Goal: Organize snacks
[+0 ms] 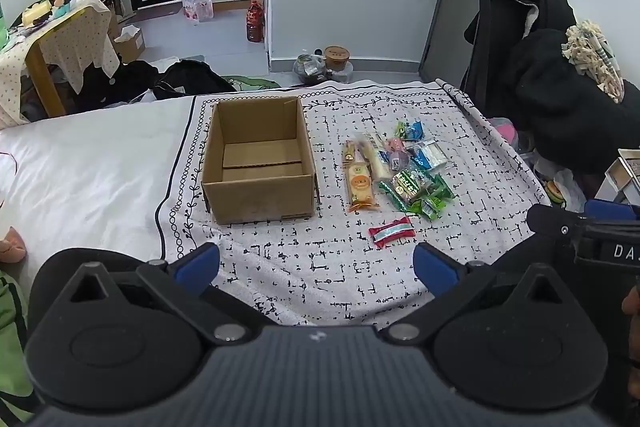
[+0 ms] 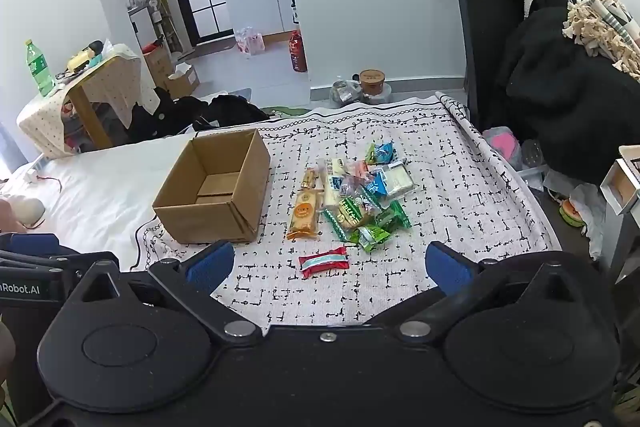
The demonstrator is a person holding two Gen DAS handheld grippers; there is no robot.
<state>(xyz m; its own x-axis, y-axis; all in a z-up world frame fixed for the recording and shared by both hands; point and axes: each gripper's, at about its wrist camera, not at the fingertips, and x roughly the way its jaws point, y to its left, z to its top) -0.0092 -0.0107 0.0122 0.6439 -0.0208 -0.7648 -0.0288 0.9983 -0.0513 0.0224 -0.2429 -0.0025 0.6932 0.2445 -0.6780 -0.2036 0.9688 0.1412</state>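
Note:
An empty open cardboard box [image 1: 258, 163] [image 2: 216, 187] stands on a black-and-white patterned cloth [image 1: 320, 267] [image 2: 440, 187]. To its right lies a heap of wrapped snacks [image 1: 400, 171] [image 2: 356, 195]: an orange biscuit pack [image 1: 360, 187] [image 2: 304, 215], green packets [image 1: 430, 203] [image 2: 372, 235], blue packets and a pale bar. A red-and-teal packet [image 1: 391, 231] [image 2: 324, 261] lies apart, nearest me. My left gripper [image 1: 316, 269] hovers open over the cloth's near side, nothing between its fingers. My right gripper [image 2: 328, 267] is also open, with the red packet seen between its blue pads.
The cloth lies on a white bed [image 1: 80, 167]. Beyond it are a draped side table [image 1: 60, 39], bags on the floor and a jar [image 1: 337, 57]. Dark clothes [image 1: 560, 99] pile on the right. The right gripper's body [image 1: 588, 231] shows at the left view's right edge.

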